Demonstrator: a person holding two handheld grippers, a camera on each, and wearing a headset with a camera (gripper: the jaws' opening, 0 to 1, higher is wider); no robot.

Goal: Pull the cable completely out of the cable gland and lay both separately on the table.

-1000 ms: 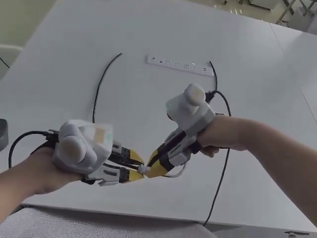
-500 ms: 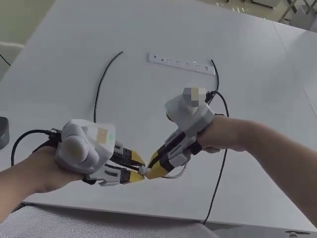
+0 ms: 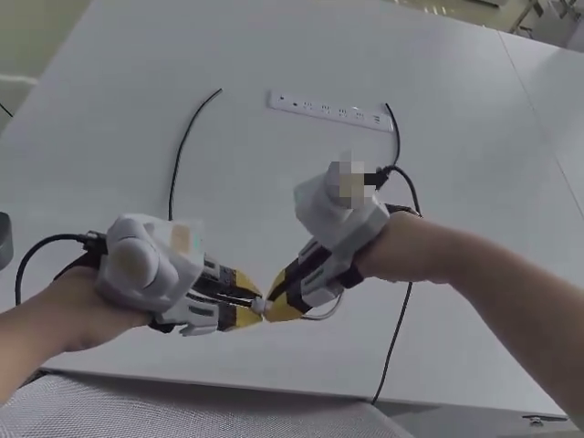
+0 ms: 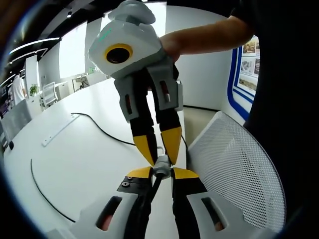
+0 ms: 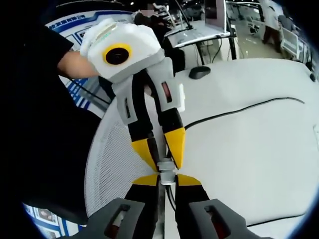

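the pull looks barely begun, by my reading. the gland (image 4: 162, 166) hangs in the air over the near edge of the surface (image 3: 274, 182), caught between two pairs of tongs that meet tip to tip. the left tongs (image 4: 163, 175) are pressed in on one end of it. the right tongs (image 5: 168, 181) are pressed in on the other end, though i cannot tell whether they bite the gland body alone or also the cable at its mouth. the cable (image 3: 321, 317) is still threaded: in the head view a thin pale loop of it sags just under the right tongs, and in each gripper view a line runs back between the jaws. so nothing that counts is done yet. the cable has to come all the way out, and then both pieces have to go down apart on the surface. neither touches it now.

the surface is wide and white. a power strip (image 3: 330, 110) lies well beyond the tongs. a black lead (image 3: 178, 169) curves across the surface to its left, and a second lead (image 3: 394, 338) runs from the strip's end past the right arm and off the near edge. the gripper views take in an open office: a white mesh chair (image 4: 234, 164) just off the surface edge, blue-framed posters (image 4: 246, 55) on a wall, and more desks and a monitor (image 5: 214, 12) further off.
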